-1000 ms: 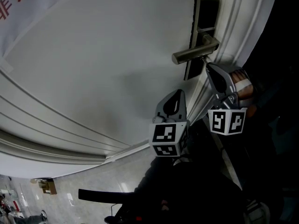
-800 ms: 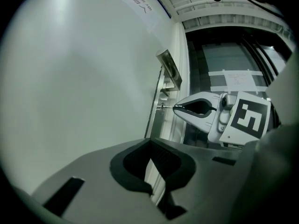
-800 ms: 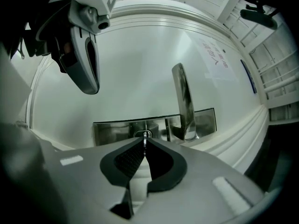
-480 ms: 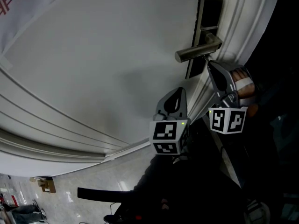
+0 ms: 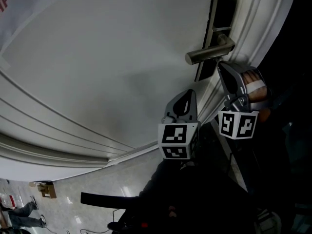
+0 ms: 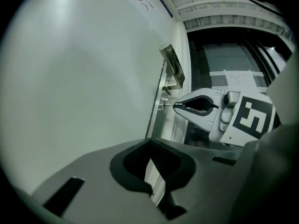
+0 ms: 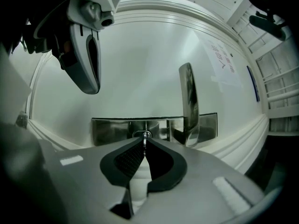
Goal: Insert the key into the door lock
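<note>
Door lock (image 5: 222, 13) — sl. up-right vs. before

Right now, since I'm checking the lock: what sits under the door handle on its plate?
The keyhole, with the key at it. The right gripper holds the key in shut jaws. How deep the key sits is covered by the jaws.

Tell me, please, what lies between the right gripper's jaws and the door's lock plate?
Only the key, pinched by the right gripper, with its tip at the lock plate; the right gripper view shows it.
</note>
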Action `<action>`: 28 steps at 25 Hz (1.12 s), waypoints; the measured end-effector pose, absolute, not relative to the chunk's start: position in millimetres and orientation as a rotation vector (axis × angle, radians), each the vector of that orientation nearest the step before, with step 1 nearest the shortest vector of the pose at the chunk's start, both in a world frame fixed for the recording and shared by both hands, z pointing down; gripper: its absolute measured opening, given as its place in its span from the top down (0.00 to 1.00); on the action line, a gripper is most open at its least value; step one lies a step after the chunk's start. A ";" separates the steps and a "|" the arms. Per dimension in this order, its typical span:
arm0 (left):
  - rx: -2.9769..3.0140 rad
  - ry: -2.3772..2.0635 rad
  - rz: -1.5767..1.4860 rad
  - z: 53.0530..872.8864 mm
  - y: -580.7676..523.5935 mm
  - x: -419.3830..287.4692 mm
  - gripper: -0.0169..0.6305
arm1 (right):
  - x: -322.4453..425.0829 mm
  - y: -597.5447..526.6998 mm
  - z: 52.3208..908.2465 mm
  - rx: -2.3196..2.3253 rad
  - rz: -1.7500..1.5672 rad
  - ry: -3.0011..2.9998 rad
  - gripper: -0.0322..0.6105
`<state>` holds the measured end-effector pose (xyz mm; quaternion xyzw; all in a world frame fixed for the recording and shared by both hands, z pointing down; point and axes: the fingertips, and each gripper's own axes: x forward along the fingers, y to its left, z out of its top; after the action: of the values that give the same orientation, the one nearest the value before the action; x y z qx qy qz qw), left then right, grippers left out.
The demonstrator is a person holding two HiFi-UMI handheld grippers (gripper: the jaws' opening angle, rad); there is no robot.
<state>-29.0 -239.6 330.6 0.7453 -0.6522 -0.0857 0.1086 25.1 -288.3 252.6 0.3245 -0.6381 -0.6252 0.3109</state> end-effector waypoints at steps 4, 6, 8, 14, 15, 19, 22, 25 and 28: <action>2.189 -1.924 -0.254 330.3 -241.1 -32.3 0.97 | 25.6 -289.4 252.7 0.859 -1.649 -1.679 0.93; 2.185 -1.936 -0.243 330.7 -241.9 -34.9 0.97 | 25.1 -289.7 252.2 0.860 -1.650 -1.680 0.93; 2.182 -1.943 -0.232 331.9 -241.7 -35.9 0.97 | 24.9 -289.3 252.8 0.858 -1.650 -1.681 0.93; 2.223 -1.909 -0.232 328.2 -242.6 -29.4 0.97 | 24.6 -289.0 251.8 0.857 -1.648 -1.680 0.93; 2.232 -1.902 -0.229 328.2 -242.7 -27.5 0.97 | 24.4 -289.0 251.8 0.856 -1.649 -1.682 0.93; 2.235 -1.896 -0.226 328.4 -242.7 -25.6 0.97 | 24.5 -289.3 252.1 0.856 -1.647 -1.678 0.93; 2.230 -1.900 -0.233 328.4 -242.7 -26.8 0.97 | 23.7 -289.9 251.7 0.856 -1.647 -1.676 0.93; 2.230 -1.902 -0.230 328.9 -243.1 -26.6 0.97 | 23.9 -289.9 251.7 0.854 -1.648 -1.675 0.93; 2.229 -1.908 -0.226 329.5 -242.6 -27.0 0.97 | 24.6 -289.1 251.6 0.858 -1.651 -1.675 0.93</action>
<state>-27.0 -242.6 329.5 0.7537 -0.6452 -0.0763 0.0991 24.6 -289.1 251.6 0.3256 -0.6353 -0.6262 0.3137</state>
